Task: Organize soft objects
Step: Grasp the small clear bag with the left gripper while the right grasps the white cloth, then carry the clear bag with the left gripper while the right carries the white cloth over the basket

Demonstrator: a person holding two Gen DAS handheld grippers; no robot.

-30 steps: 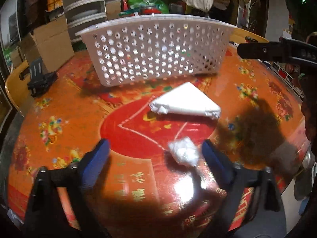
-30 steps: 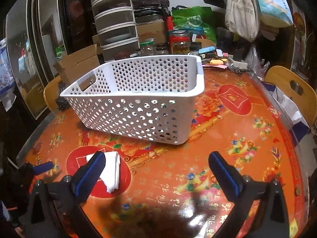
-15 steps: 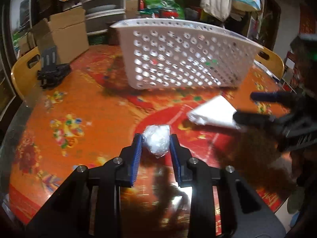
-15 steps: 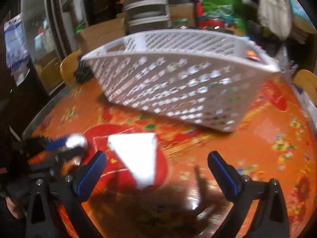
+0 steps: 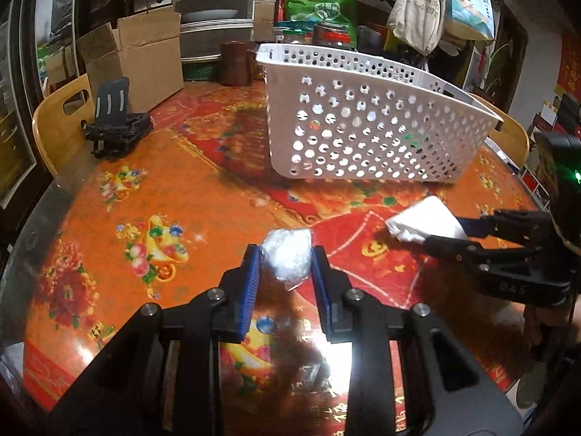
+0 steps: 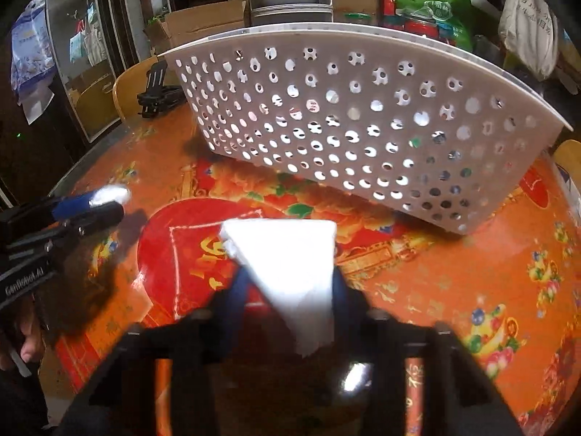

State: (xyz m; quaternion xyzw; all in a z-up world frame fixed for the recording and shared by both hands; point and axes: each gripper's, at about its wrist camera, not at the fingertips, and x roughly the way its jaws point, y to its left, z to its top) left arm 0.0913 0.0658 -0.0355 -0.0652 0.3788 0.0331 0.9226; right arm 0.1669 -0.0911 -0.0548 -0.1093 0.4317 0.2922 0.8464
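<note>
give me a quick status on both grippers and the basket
Left gripper shut on crumpled plastic ball. Right gripper closing on folded white cloth. White basket ahead, path unobstructed.

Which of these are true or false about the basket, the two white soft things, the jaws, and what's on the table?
1. The left gripper clamps the crumpled white bundle. True.
2. The folded white cloth lies inside the white basket. False: it is outside, between the right gripper's closing jaws.
3. The basket is perforated. True.
4. The tablecloth is plain blue. False: orange-red, floral.
</note>
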